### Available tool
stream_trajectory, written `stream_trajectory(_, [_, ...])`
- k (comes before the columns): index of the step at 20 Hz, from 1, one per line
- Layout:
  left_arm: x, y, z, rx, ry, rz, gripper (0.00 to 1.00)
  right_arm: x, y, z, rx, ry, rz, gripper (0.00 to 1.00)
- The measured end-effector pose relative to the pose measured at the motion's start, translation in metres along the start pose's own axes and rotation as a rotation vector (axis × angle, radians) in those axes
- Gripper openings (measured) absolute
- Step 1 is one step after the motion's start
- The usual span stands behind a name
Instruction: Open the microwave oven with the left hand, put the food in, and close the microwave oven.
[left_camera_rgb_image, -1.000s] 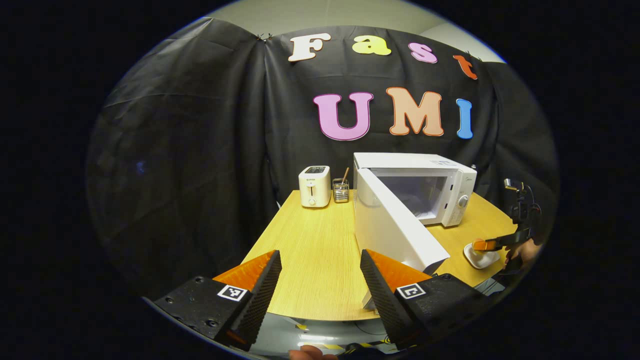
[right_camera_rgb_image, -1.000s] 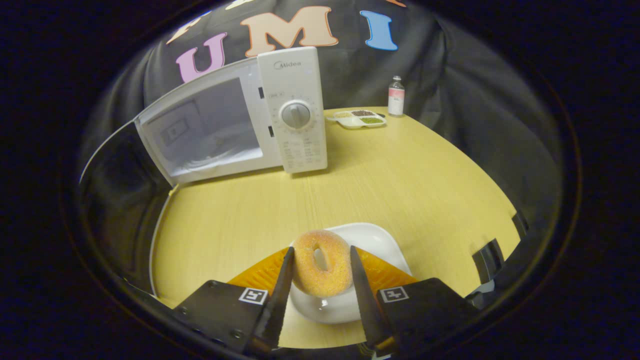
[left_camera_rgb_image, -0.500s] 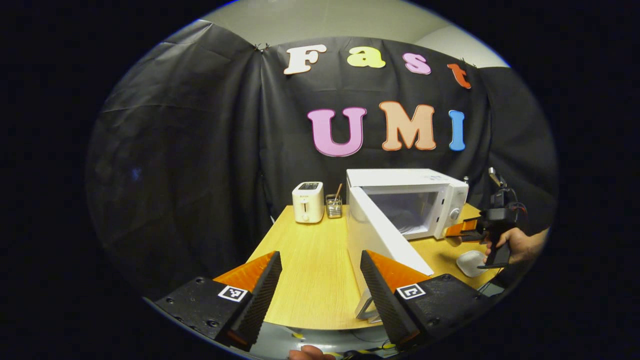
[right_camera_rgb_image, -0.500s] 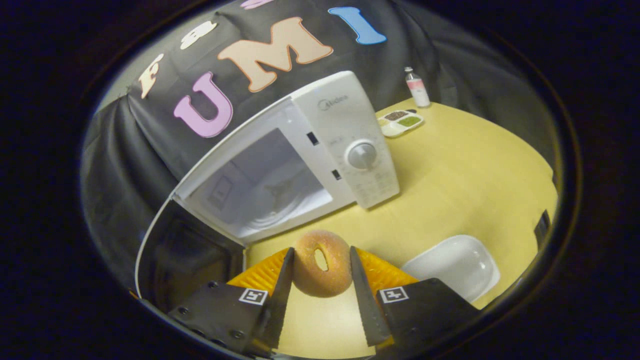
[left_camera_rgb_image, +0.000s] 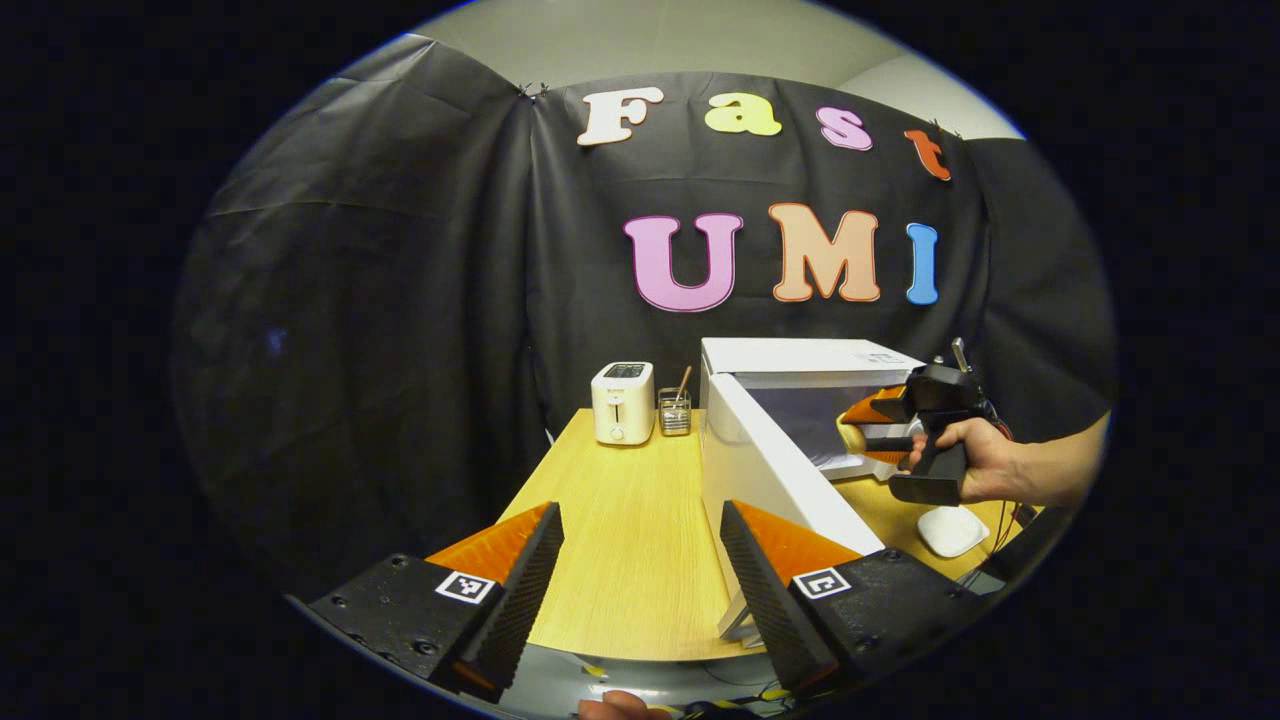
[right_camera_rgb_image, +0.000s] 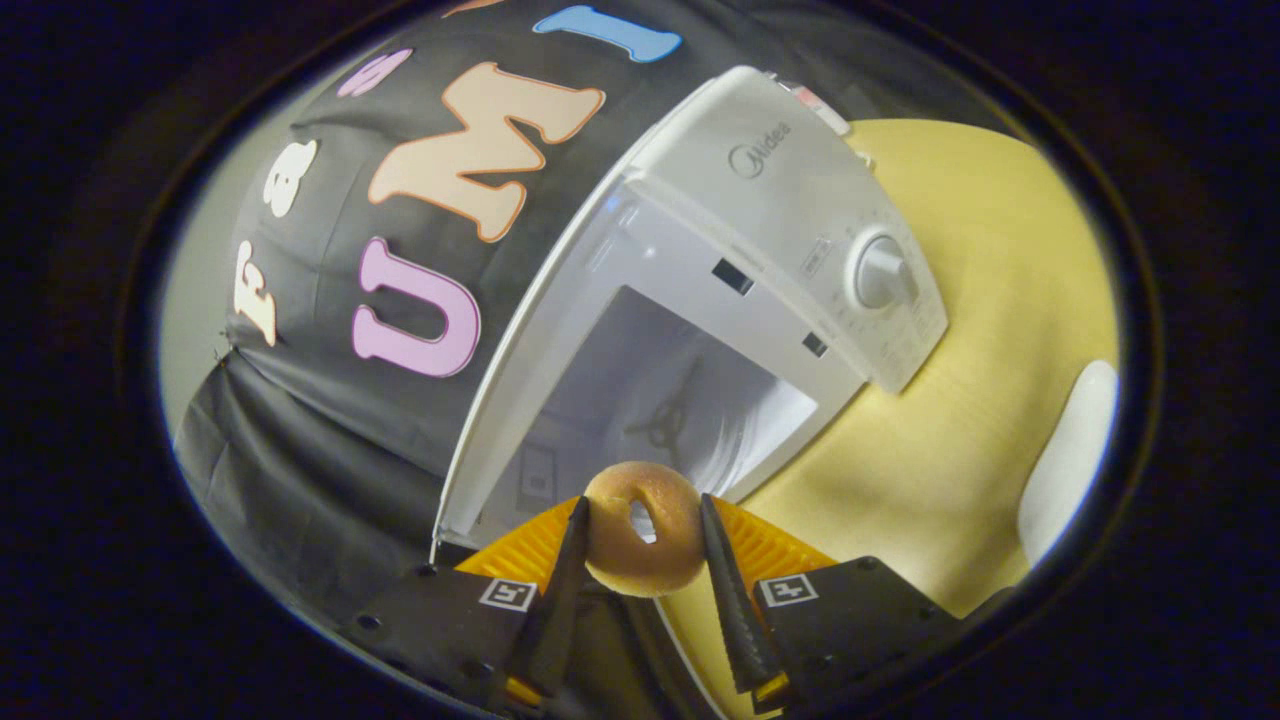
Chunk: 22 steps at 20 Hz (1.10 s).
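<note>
The white microwave oven (left_camera_rgb_image: 800, 358) stands at the back of the wooden table (left_camera_rgb_image: 620, 540), and its door (left_camera_rgb_image: 770, 470) hangs wide open toward me. My left gripper (left_camera_rgb_image: 640, 560) is open and holds nothing, near the table's front edge left of the door. A sugared doughnut (right_camera_rgb_image: 643, 527) is pinched upright in my right gripper (right_camera_rgb_image: 640, 560), just in front of the microwave oven (right_camera_rgb_image: 780, 200) and its open cavity (right_camera_rgb_image: 680, 400). In the left gripper view, that right gripper (left_camera_rgb_image: 865, 428) and the hand (left_camera_rgb_image: 975, 470) holding it sit at the cavity mouth.
A white toaster (left_camera_rgb_image: 622, 402) and a small glass holder (left_camera_rgb_image: 675, 410) stand at the table's back left. An empty white plate (left_camera_rgb_image: 950, 530) lies at the front right of the microwave oven; the plate (right_camera_rgb_image: 1065, 450) is at the right edge of the right gripper view.
The right gripper lifted the doughnut off the plate and carried it up and left to the microwave oven's opening, tilting as it went. The left gripper stayed open and hardly moved.
</note>
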<state>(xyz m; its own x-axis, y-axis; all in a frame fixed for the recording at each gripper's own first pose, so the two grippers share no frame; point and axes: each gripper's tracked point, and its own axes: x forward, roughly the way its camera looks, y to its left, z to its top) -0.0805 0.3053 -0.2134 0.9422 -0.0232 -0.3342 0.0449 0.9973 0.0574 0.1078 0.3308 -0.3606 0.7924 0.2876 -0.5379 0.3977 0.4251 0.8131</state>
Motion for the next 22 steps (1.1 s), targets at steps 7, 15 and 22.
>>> stream_trajectory(7, [0.013, -0.004, -0.005, 0.016, 0.032, -0.034, 0.93, 0.065, 0.014, -0.008, 0.097, -0.121, 0.051, 0.66])
stream_trajectory(15, [0.010, 0.008, -0.009, 0.048, 0.061, -0.006, 0.93, 0.108, -0.008, -0.001, 0.105, -0.215, -0.023, 0.59])
stream_trajectory(22, [0.012, 0.023, -0.006, 0.070, 0.045, 0.024, 0.91, 0.115, -0.016, -0.003, 0.013, -0.216, -0.084, 0.58])
